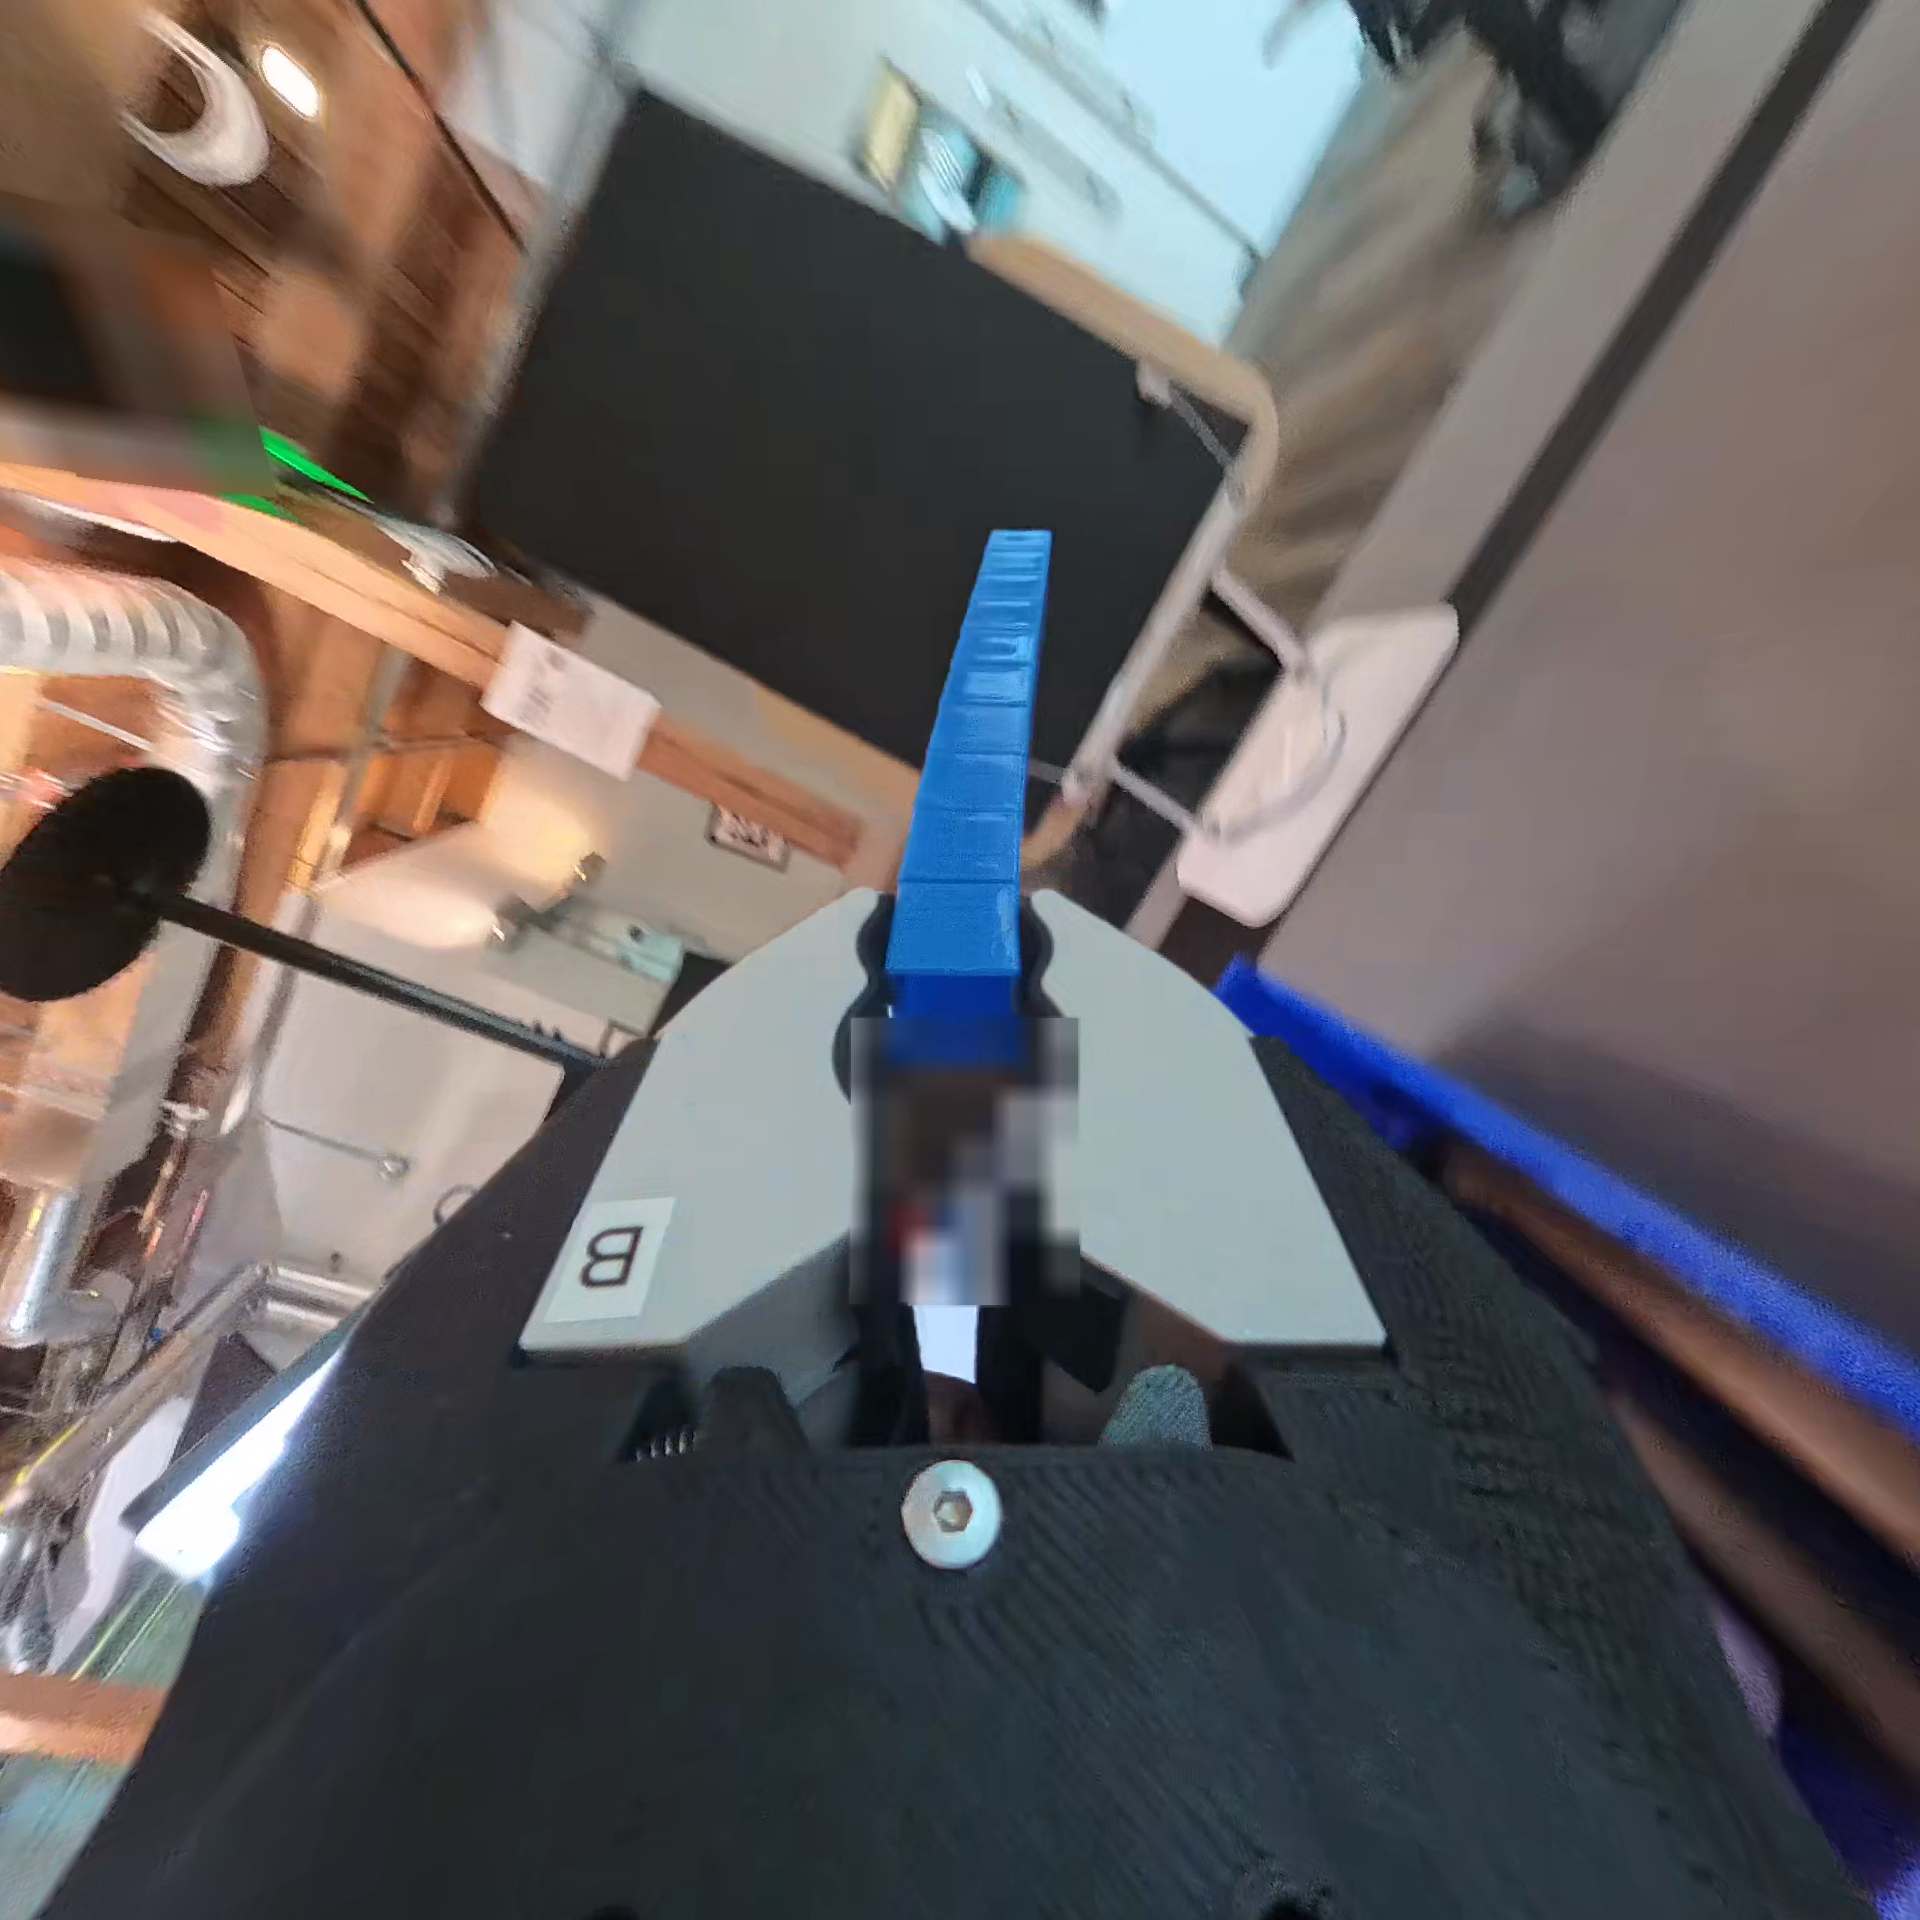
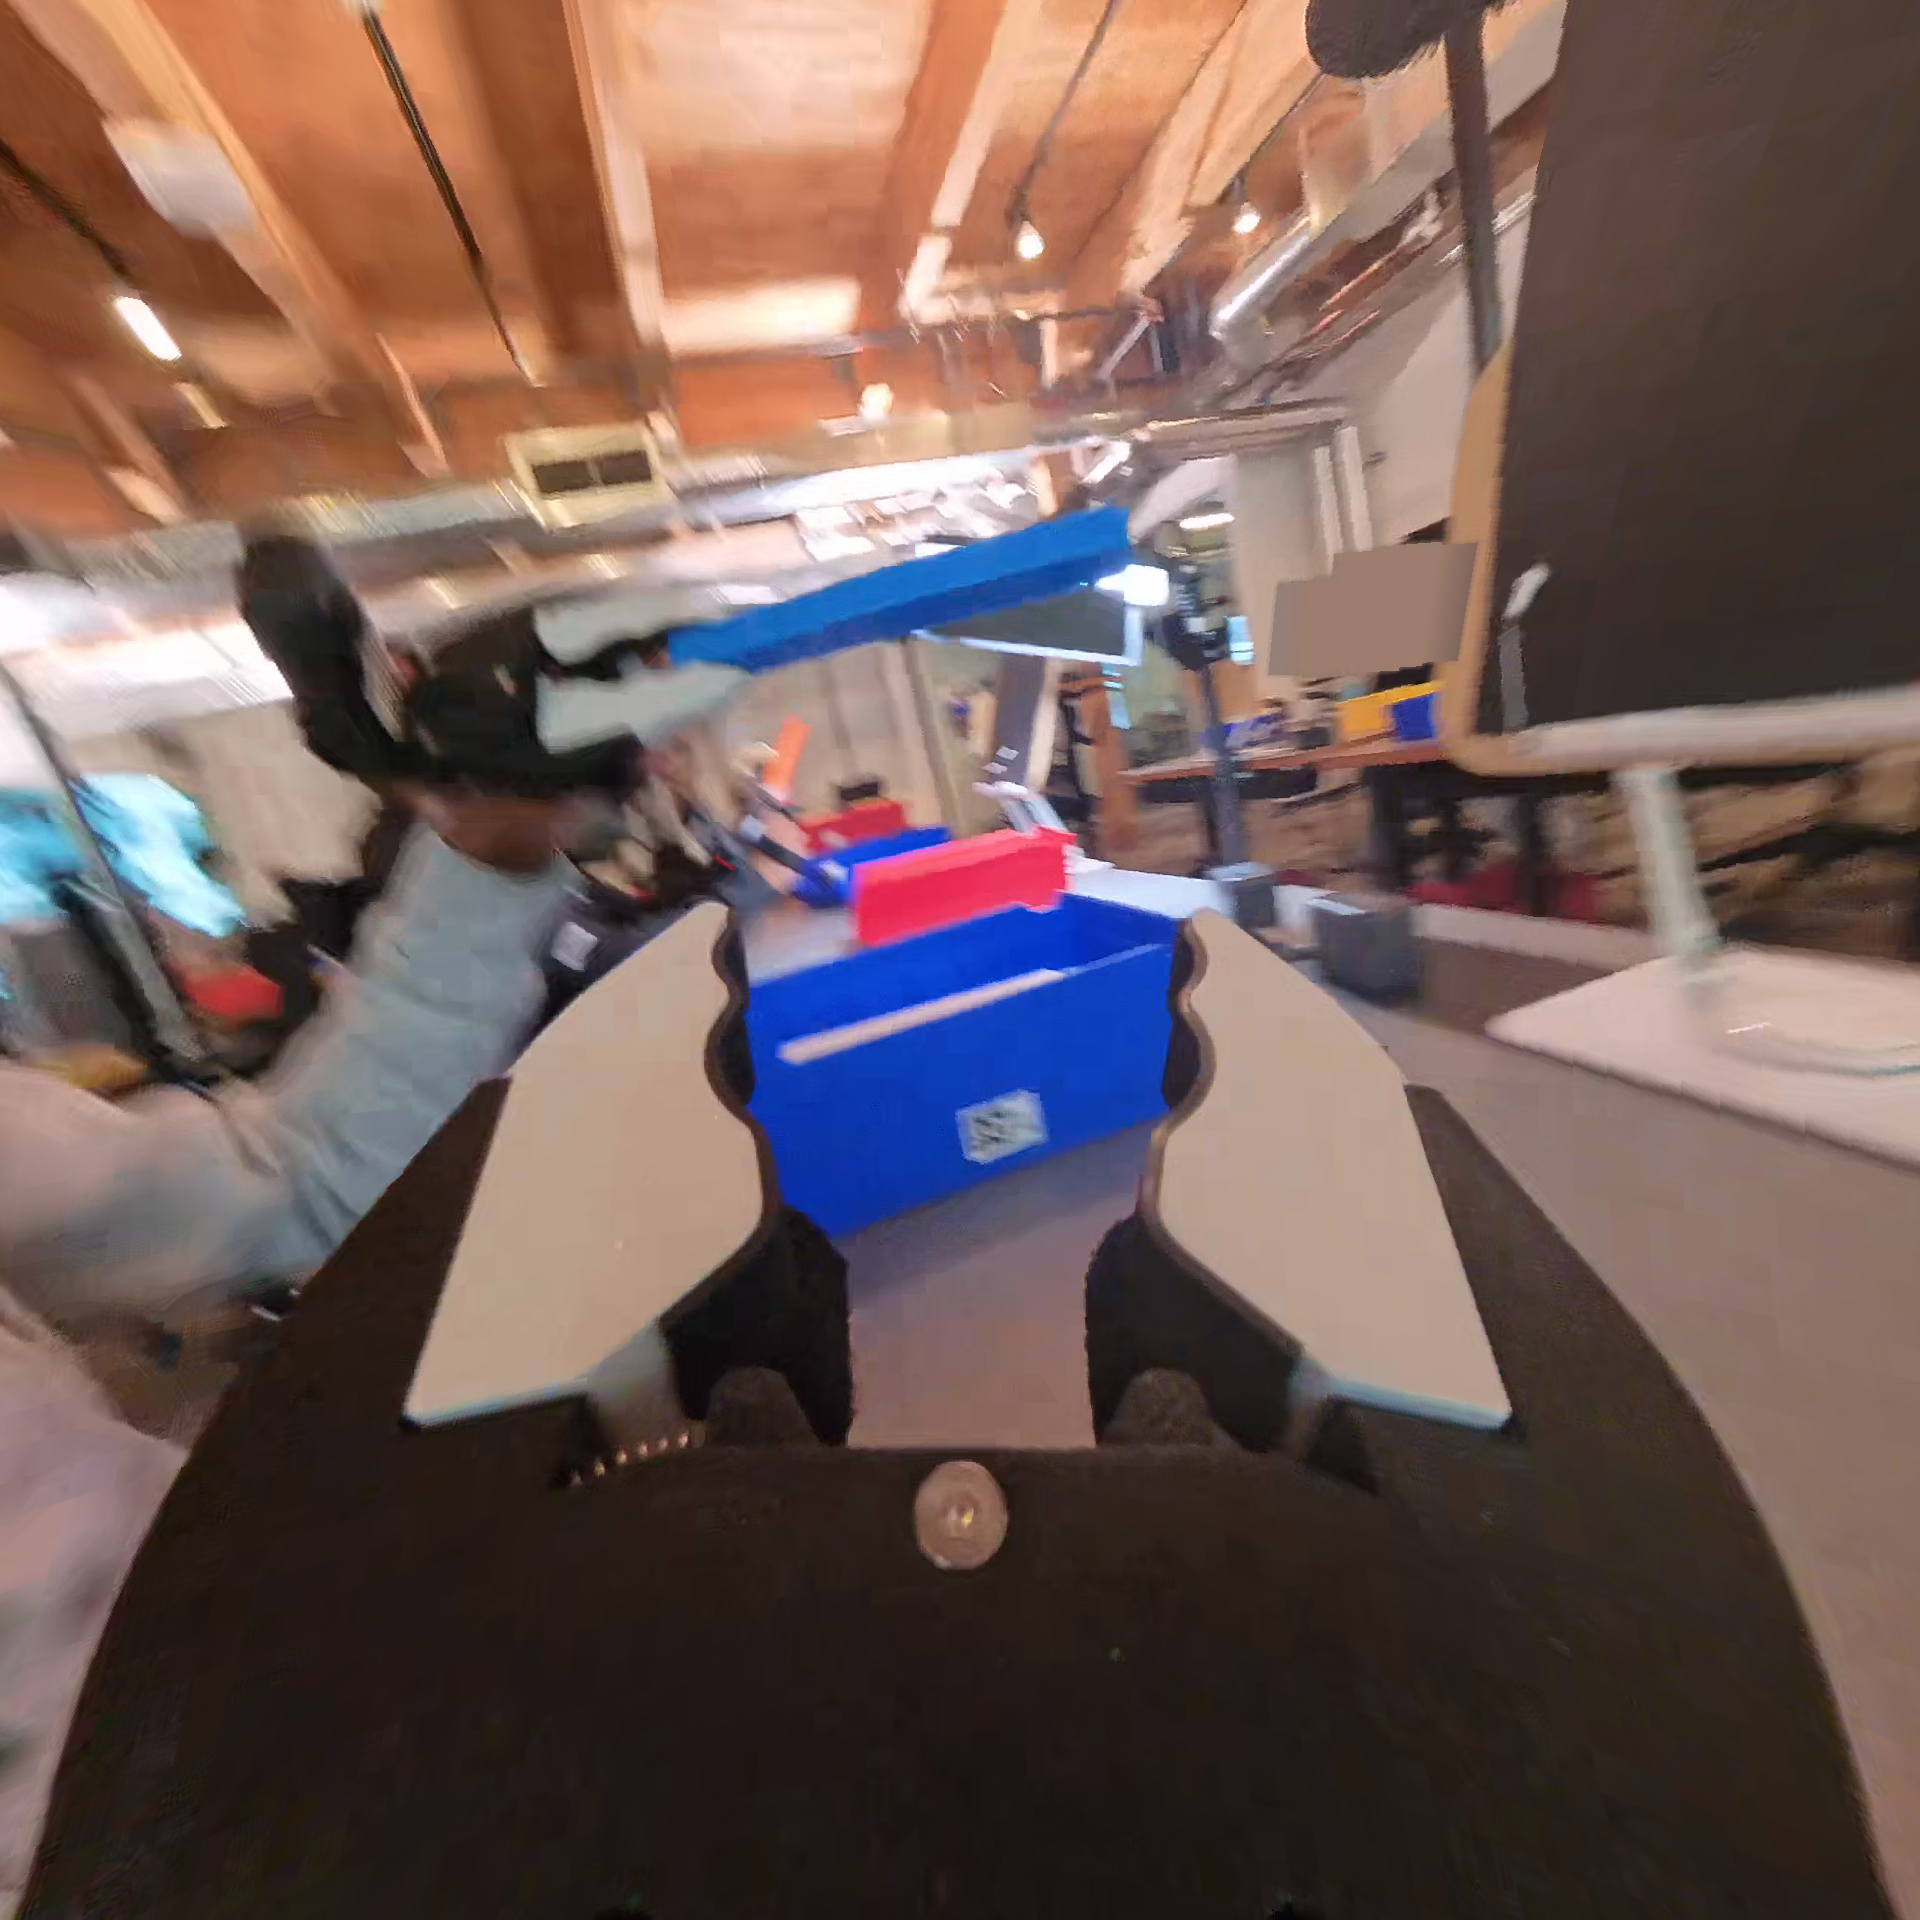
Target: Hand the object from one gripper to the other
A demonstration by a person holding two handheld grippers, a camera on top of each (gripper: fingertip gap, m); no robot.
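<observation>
In the left wrist view the left gripper (image 1: 958, 940) sits at the centre of the frame, its two grey fingers (image 1: 727, 1122) pressed in on the near end of a long blue segmented bar (image 1: 982, 748). The bar runs straight out from the fingertips toward the upper middle of the frame, its far end standing against a dark panel (image 1: 790, 416). A mosaic patch covers the gap just behind the fingertips. At the right edge a blue bin rim (image 1: 1558, 1174) slants down toward the lower right, and a white stand base (image 1: 1340, 748) lies right of centre.

In the right wrist view the right gripper (image 2: 956, 987) fills the lower half, its grey fingers (image 2: 613, 1143) spread wide with nothing between them. Through the gap a blue bin (image 2: 935, 1091) rests on the grey tabletop (image 2: 1558, 1299), with a red bin (image 2: 956, 883) just behind it. In the upper left of centre the other gripper (image 2: 582, 675) appears, blurred, holding the same blue bar, which slants up toward the right above the bins and well apart from the right gripper's fingers. A person's sleeve (image 2: 416, 987) shows at the left, heavily blurred.
</observation>
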